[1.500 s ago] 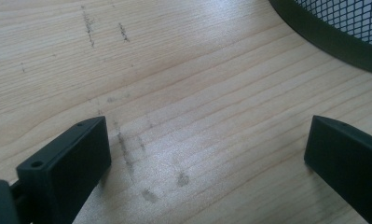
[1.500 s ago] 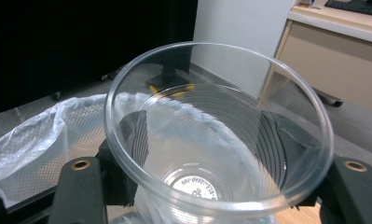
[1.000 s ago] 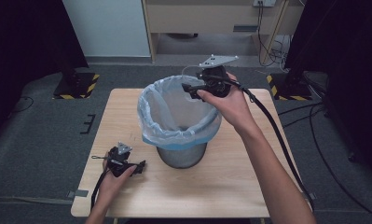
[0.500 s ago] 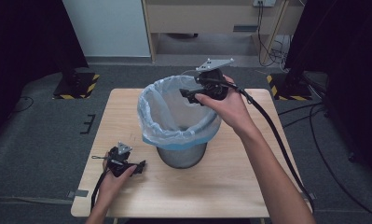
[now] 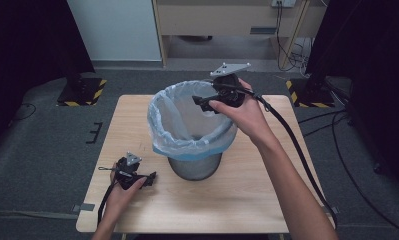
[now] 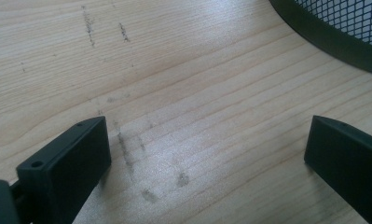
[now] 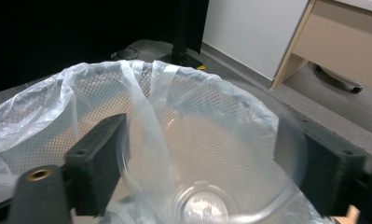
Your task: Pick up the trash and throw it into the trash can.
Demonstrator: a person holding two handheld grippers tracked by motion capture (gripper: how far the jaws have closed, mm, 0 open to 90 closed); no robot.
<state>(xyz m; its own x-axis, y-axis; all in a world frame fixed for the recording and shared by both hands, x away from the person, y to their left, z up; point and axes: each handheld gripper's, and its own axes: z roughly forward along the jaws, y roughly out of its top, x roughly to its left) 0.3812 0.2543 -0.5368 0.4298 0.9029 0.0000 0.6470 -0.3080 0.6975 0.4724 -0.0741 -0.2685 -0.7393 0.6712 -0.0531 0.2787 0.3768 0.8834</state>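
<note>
Near edge of the wooden table (image 5: 247,200): left gripper (image 5: 148,179) held low by the left hand (image 5: 123,192), at the front-left of the table, well apart from the bin. The left gripper view gives what the high view can't: jaws spread wide, nothing between them, just scuffed wood grain (image 6: 141,154) below. Top right corner of that view catches the bin's dark base ring (image 6: 323,35), mesh above it.

Mid table: mesh waste bin (image 5: 194,167) standing upright, lined with a pale blue plastic bag (image 5: 159,125) folded out over the rim.

Far side: right gripper (image 5: 203,103) held by the right hand (image 5: 242,112) over the bin's far-right rim, grey three-cornered plate on top, cable (image 5: 292,145) trailing along the forearm. The high view doesn't resolve the jaw gap. In the right gripper view the jaws are spread wide with a clear plastic cup (image 7: 207,177) sitting between them, open mouth toward the camera, bag and mesh behind it. Can't tell whether the jaws are actually touching the cup wall.

Beyond the table: grey carpet, a light wood desk (image 5: 222,20).
</note>
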